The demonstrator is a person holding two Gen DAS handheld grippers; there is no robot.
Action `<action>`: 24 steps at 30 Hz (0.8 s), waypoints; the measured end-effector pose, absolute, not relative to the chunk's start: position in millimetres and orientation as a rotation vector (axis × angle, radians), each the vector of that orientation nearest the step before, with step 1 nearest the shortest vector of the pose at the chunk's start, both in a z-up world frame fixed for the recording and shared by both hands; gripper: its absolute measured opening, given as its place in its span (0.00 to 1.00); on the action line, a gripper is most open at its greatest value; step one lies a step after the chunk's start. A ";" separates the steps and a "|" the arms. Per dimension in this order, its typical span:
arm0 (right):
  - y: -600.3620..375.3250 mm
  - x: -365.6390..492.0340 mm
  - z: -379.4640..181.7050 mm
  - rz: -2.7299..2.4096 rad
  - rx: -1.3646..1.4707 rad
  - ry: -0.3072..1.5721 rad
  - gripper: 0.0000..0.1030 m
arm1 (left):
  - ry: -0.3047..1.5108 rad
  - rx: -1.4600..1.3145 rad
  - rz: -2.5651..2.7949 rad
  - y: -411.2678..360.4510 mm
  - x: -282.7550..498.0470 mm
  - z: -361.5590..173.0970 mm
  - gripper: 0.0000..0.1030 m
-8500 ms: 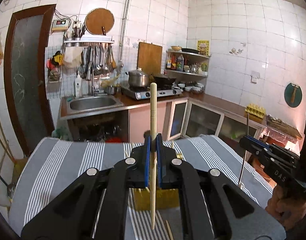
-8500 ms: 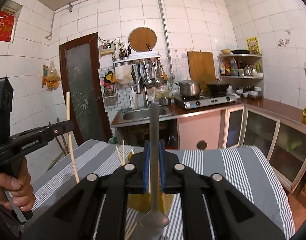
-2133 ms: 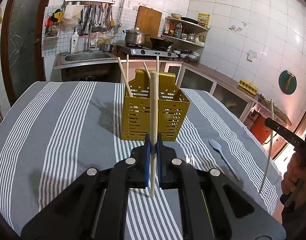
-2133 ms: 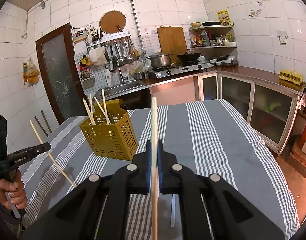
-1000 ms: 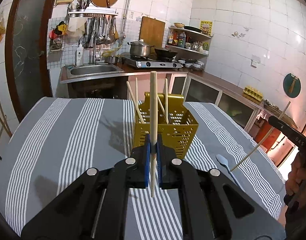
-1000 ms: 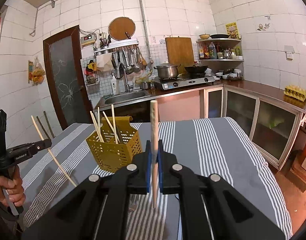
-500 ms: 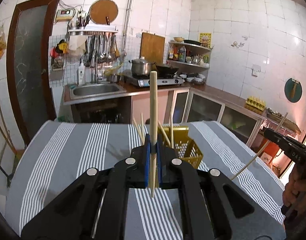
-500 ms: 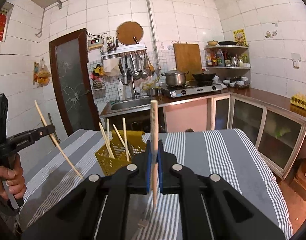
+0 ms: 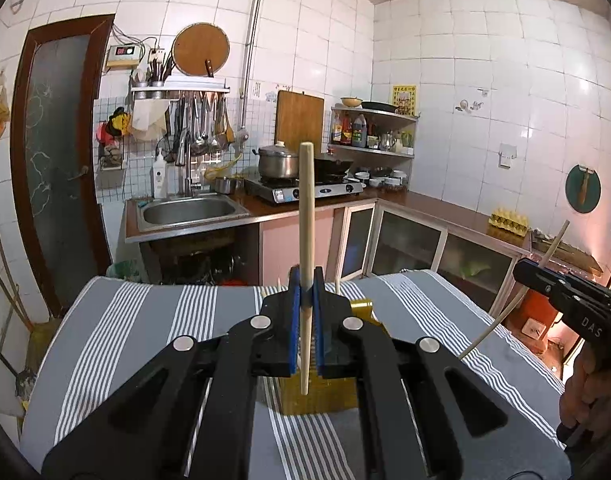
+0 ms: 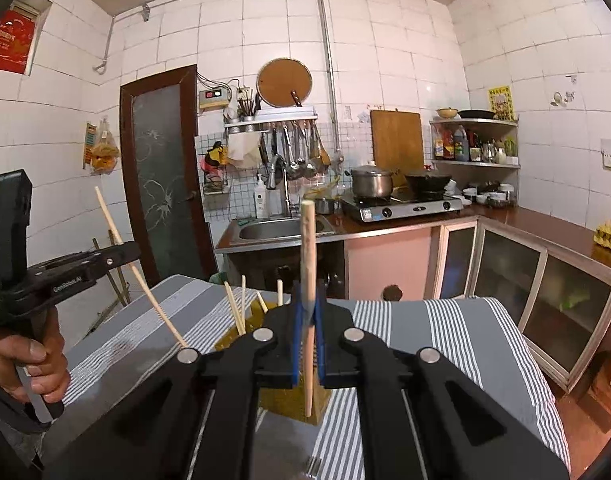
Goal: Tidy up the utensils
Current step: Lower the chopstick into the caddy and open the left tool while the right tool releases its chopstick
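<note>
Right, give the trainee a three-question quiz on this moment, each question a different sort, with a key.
1. True or false: each gripper is shut on a single chopstick.
2. Multiple choice: the yellow utensil basket stands on (A) the sink counter, (B) the striped tablecloth, (C) the stove.
3. Short answer: what already stands in the basket?

Key
1. True. The left gripper pinches the left chopstick, and the right gripper pinches the right chopstick; both sticks are roughly upright.
2. B.
3. Several chopsticks, their tips poking above the rim.
</note>
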State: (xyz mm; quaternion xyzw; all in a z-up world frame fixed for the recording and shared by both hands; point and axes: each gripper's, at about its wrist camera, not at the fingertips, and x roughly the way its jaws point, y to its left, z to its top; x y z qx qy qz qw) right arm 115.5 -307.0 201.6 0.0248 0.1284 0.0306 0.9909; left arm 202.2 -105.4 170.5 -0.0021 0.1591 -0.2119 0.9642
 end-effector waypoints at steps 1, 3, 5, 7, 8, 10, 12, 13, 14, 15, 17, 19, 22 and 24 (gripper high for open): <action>-305.3 117.7 205.3 0.064 0.048 0.252 0.05 | 0.320 -0.005 -0.430 -107.2 204.5 173.1 0.04; -302.0 121.6 210.5 0.069 0.046 0.244 0.05 | 0.314 -0.004 -0.434 -112.0 207.2 177.1 0.04; -298.5 128.3 215.5 0.075 0.039 0.239 0.05 | 0.308 -0.002 -0.436 -114.9 210.3 180.0 0.04; -295.3 137.8 219.4 0.081 0.029 0.245 0.05 | 0.305 0.000 -0.442 -119.4 215.4 182.2 0.04; -293.3 142.5 220.4 0.077 0.020 0.245 0.05 | 0.305 0.002 -0.444 -121.6 217.8 182.7 0.04; -289.7 150.7 221.4 0.078 0.014 0.248 0.05 | 0.302 0.008 -0.440 -126.2 225.2 184.1 0.04; -286.3 159.4 222.2 0.078 0.008 0.251 0.05 | 0.305 0.000 -0.445 -128.5 231.8 184.3 0.04; -284.9 164.1 222.3 0.073 0.004 0.253 0.05 | 0.308 -0.006 -0.447 -129.1 235.6 184.0 0.04; -284.2 168.5 221.8 0.074 0.002 0.259 0.05 | 0.311 -0.010 -0.448 -130.0 239.7 183.5 0.04; -284.4 172.9 220.9 0.073 0.000 0.264 0.05 | 0.314 -0.009 -0.449 -130.1 242.6 182.5 0.04; -283.1 182.2 220.1 0.069 -0.006 0.272 0.05 | 0.320 -0.010 -0.450 -131.9 249.9 180.3 0.04; -281.5 193.5 217.8 0.065 -0.011 0.287 0.05 | 0.337 -0.005 -0.446 -133.8 261.2 176.3 0.04; -279.4 210.0 210.1 0.056 -0.029 0.314 0.05 | 0.372 -0.018 -0.438 -136.3 279.7 168.0 0.04; -277.8 222.8 206.2 0.054 -0.041 0.341 0.05 | 0.392 -0.014 -0.431 -138.4 289.8 161.3 0.04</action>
